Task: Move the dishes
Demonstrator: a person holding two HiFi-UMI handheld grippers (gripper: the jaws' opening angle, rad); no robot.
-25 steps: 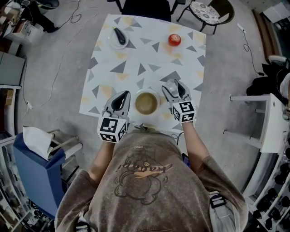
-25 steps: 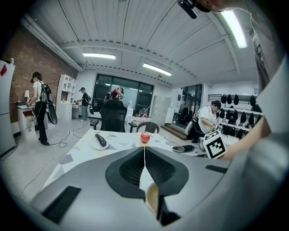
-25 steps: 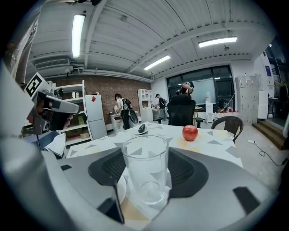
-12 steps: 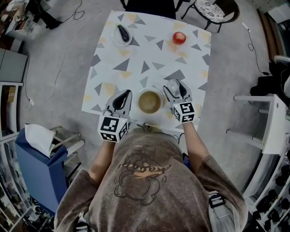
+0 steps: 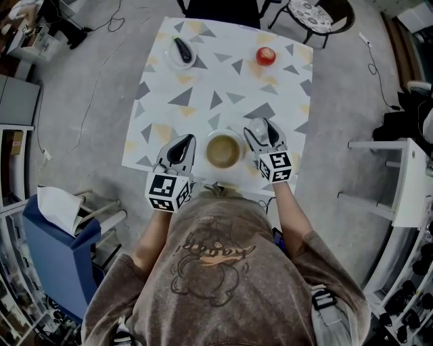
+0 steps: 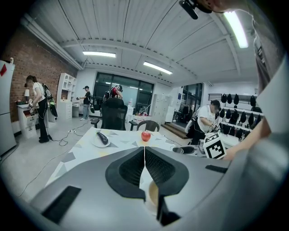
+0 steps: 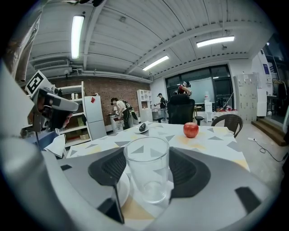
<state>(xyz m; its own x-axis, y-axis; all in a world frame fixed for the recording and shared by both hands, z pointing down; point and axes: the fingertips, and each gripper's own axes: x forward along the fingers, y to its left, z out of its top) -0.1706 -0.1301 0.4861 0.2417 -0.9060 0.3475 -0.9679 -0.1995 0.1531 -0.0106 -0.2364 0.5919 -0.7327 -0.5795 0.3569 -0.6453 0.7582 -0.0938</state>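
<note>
A clear drinking glass [image 7: 146, 169] stands on the patterned table [image 5: 203, 94] near its front edge, and my right gripper [image 7: 148, 155] is shut on it, a pad against each side. In the head view the glass [image 5: 256, 128] sits between that gripper's jaws [image 5: 261, 133]. Left of it is a white bowl [image 5: 223, 151] with a brownish inside. On the bowl's other side my left gripper [image 5: 182, 146] rests shut and holds nothing; its jaws meet at the tip [image 6: 144, 153]. At the far side are an eggplant on a small plate [image 5: 181, 51] and a red apple [image 5: 266, 56].
A dark chair [image 5: 220, 10] stands behind the table, and a round patterned stool [image 5: 308, 15] is at the back right. A blue chair with a white cloth [image 5: 57, 236] is at the near left. Several people stand far off by the shelves [image 6: 40, 106].
Only the head view has shifted a little. Both grippers, the glass and the bowl keep their places.
</note>
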